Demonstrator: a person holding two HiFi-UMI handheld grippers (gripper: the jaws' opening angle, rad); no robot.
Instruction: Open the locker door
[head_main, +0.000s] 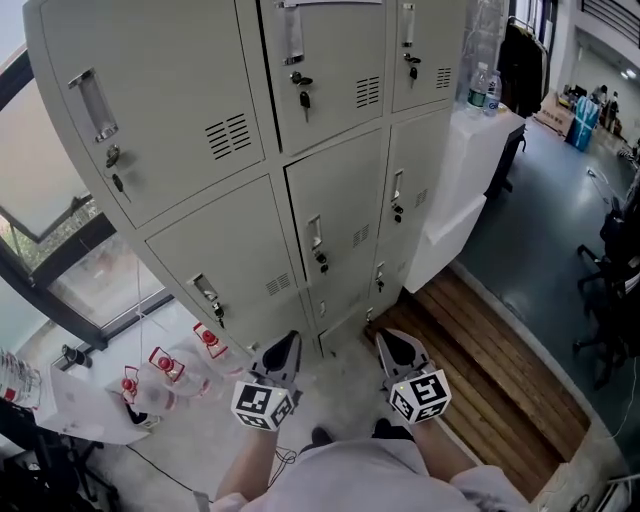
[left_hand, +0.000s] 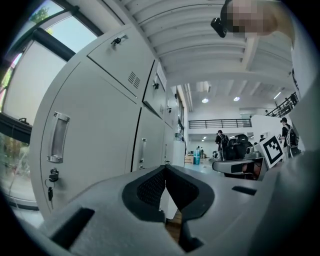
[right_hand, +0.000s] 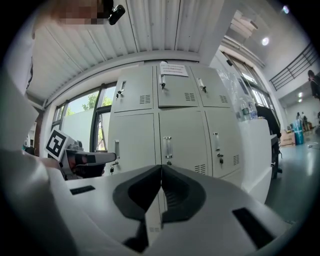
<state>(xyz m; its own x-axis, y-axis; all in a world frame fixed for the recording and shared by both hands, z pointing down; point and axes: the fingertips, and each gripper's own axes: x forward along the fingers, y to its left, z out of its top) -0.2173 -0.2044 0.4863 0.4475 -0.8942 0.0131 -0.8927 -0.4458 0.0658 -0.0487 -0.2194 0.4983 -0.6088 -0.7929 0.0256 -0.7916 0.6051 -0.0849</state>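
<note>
A grey bank of lockers stands in front of me, three columns wide, and every door is closed. Each door has a recessed handle with a key hanging in the lock below it. My left gripper and right gripper are held low, short of the bottom doors and touching nothing. Both are shut and hold nothing. In the left gripper view the left gripper sits beside the left column's door. The right gripper faces the middle column square on.
A white counter carrying water bottles adjoins the lockers on the right. A strip of wooden floor runs below it. Red-capped bottles lie on the floor at left under a window. An office chair stands far right.
</note>
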